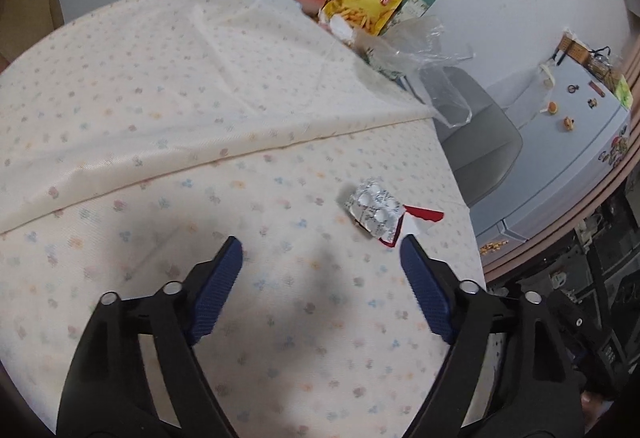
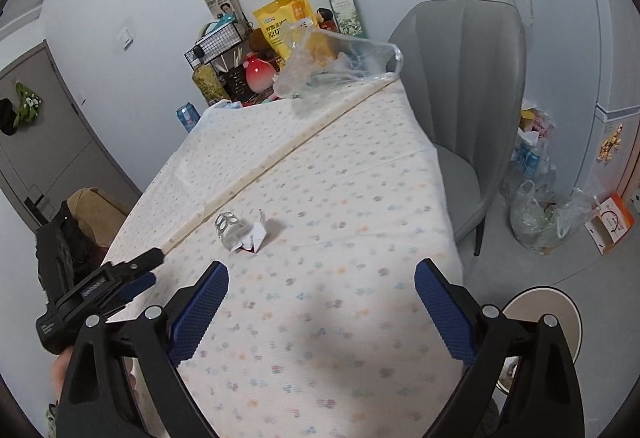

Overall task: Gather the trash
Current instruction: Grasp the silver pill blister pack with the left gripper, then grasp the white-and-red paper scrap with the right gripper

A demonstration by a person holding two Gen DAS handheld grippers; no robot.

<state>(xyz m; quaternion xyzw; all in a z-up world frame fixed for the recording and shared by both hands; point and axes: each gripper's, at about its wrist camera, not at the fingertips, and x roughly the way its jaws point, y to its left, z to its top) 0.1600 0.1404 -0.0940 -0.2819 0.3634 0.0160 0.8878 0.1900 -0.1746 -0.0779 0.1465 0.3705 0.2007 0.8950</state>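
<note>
We hold the left gripper (image 1: 322, 256) tilted down over the worktop (image 1: 280, 318), jaws apart and empty. The right gripper (image 2: 322, 284) is likewise agape. The blister pack (image 1: 374, 207) lies on torn paper (image 1: 424, 216) just ahead. A clear bag (image 2: 332, 66) sits at the far end, contents unclear.

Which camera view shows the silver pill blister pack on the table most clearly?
The left wrist view: the blister pack lies close ahead, its round pockets visible, overlapping a red-and-white scrap. The right wrist view shows it farther, smaller, less detailed.
</note>
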